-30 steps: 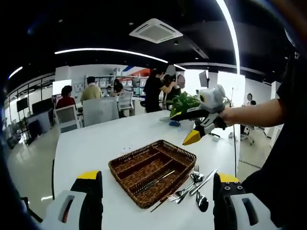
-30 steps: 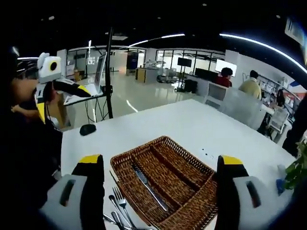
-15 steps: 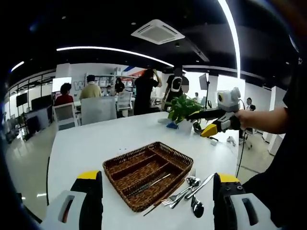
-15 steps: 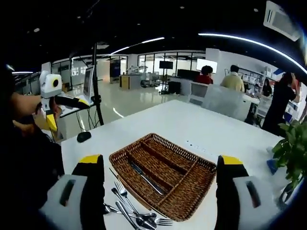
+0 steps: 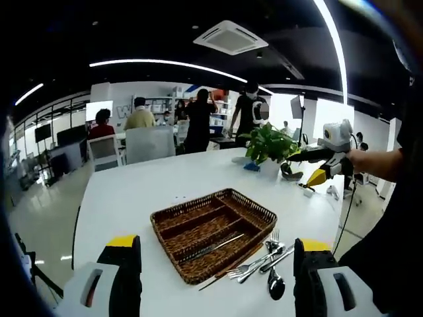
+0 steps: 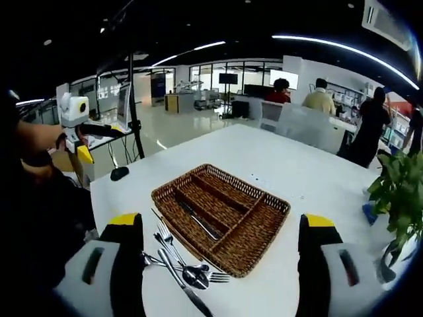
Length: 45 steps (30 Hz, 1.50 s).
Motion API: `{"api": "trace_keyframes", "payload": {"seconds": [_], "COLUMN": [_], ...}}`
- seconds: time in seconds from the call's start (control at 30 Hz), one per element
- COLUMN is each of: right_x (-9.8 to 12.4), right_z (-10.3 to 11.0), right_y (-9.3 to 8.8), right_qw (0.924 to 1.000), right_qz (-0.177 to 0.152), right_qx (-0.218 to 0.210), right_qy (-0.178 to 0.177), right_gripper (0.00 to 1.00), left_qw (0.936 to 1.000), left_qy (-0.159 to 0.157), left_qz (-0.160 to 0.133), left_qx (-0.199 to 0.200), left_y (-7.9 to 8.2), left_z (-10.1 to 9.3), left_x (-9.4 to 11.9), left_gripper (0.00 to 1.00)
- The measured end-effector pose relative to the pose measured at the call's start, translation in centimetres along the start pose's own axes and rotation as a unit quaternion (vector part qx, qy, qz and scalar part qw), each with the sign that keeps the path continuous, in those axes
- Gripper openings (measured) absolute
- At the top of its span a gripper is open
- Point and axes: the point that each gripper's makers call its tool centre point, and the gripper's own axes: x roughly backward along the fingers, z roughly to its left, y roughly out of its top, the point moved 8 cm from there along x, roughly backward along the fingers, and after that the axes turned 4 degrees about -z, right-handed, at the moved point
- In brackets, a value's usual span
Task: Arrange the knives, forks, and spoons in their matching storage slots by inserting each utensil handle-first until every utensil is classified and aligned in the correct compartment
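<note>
Meanwhile, at the centre of both views, a brown wicker tray (image 5: pixel 213 233) (image 6: pixel 221 216) with long slots sits on a white worktop (image 5: pixel 132 198) (image 6: pixel 297 172). One knife (image 5: pixel 210 247) (image 6: pixel 198 222) lies inside a slot of the tray, along its length. A loose pile of cutlery (image 5: pixel 261 261) (image 6: pixel 178 264) — forks, a spoon and what look like knives — lies on the worktop just beside the tray's near edge, at lower right in the left gripper view and lower left in the right gripper view.

Both hand-held grippers are released and hold nothing, hanging above the worktop, well apart from the tray. The left hand-held gripper (image 5: pixel 215 290) shows its two yellow-tipped jaws wide apart at the bottom of its view, and appears at the left edge of the right gripper view (image 6: pixel 79 148), held by a hand. The right hand-held gripper (image 6: pixel 221 290) stands open the same way — it also appears at the right of the left gripper view (image 5: pixel 317 177), near a potted plant (image 5: pixel 268 146) (image 6: pixel 400 198). Several people stand and sit at desks in the background.
</note>
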Motion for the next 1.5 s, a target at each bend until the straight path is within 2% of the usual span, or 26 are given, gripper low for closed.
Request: {"api": "trace_keyframes", "payload": {"seconds": [0.1, 0.17, 0.37, 0.53, 0.63, 0.67, 0.73, 0.87, 0.9, 1.0, 1.1, 1.17, 1.27, 1.4, 1.5], "right_x": [0.7, 1.2, 3.6, 4.6, 4.9, 5.2, 5.8, 6.1, 6.2, 6.6, 6.6, 6.7, 6.7, 6.6, 7.1], "right_z": [-0.2, -0.4, -0.6, 0.1, 0.1, 0.1, -0.1, -0.6, -0.2, 0.1, 0.1, 0.3, 0.3, -0.1, -0.3], "right_y": [-0.6, -0.9, -1.3, -1.8, -1.9, -1.9, -1.7, -2.2, -2.2, -2.8, -3.4, -3.3, -3.0, -2.6, -2.2], "right_qw": [0.9999, 0.9998, 0.9996, 0.9984, 0.9977, 0.9969, 0.9964, 0.9964, 0.9975, 0.9987, 0.9988, 0.9987, 0.9993, 0.9994, 0.999], "right_qz": [-0.011, -0.005, 0.003, 0.023, 0.016, 0.011, -0.005, -0.008, -0.018, -0.008, -0.003, -0.004, -0.009, -0.019, -0.025], "right_qx": [0.009, 0.015, -0.01, -0.015, -0.02, -0.033, -0.038, -0.051, -0.046, -0.023, -0.032, -0.037, -0.022, -0.013, -0.017], "right_qy": [-0.001, -0.007, -0.025, -0.05, -0.063, -0.07, -0.075, -0.066, -0.051, -0.044, -0.038, -0.033, -0.028, -0.025, -0.031], "right_gripper": [0.99, 0.99, 0.99, 0.99, 0.99, 0.99, 0.99, 0.99, 0.99, 0.99, 0.99, 0.99, 0.99, 0.99, 0.99], "left_qw": [0.9998, 0.9997, 0.9996, 0.9999, 0.9998, 0.9999, 0.9995, 0.9991, 0.999, 0.9982, 0.9983, 0.9983, 0.9981, 0.998, 0.9985], "left_qy": [0.006, 0.013, 0.016, 0.002, -0.002, -0.002, 0.006, 0.027, 0.028, 0.041, 0.049, 0.051, 0.054, 0.043, 0.008], "left_qz": [-0.006, -0.001, -0.01, -0.013, -0.02, -0.016, -0.026, -0.03, -0.031, -0.02, -0.018, -0.009, -0.004, -0.005, 0.002], "left_qx": [-0.017, -0.018, -0.019, -0.007, -0.008, -0.004, -0.018, -0.016, -0.019, -0.038, -0.024, -0.026, -0.028, -0.046, -0.054], "left_y": [-0.1, -0.1, 0.3, -0.1, -0.1, 0.1, 0.7, 0.9, 0.8, 0.2, -0.2, -0.5, -0.8, -0.2, 1.0], "left_z": [0.1, 0.2, 1.1, 1.8, 2.0, 1.7, 1.0, 0.2, 0.1, -0.1, -0.2, -0.6, -0.6, -0.9, -1.8], "left_x": [0.2, 0.3, 1.0, 2.1, 2.0, 1.8, 1.8, 2.5, 2.7, 3.6, 4.5, 4.8, 4.7, 4.2, 4.0], "left_gripper": [1.0, 1.0, 1.0, 1.0, 1.0, 1.0, 1.0, 1.0, 1.0, 1.0, 1.0, 1.0, 1.0, 1.0, 1.0]}}
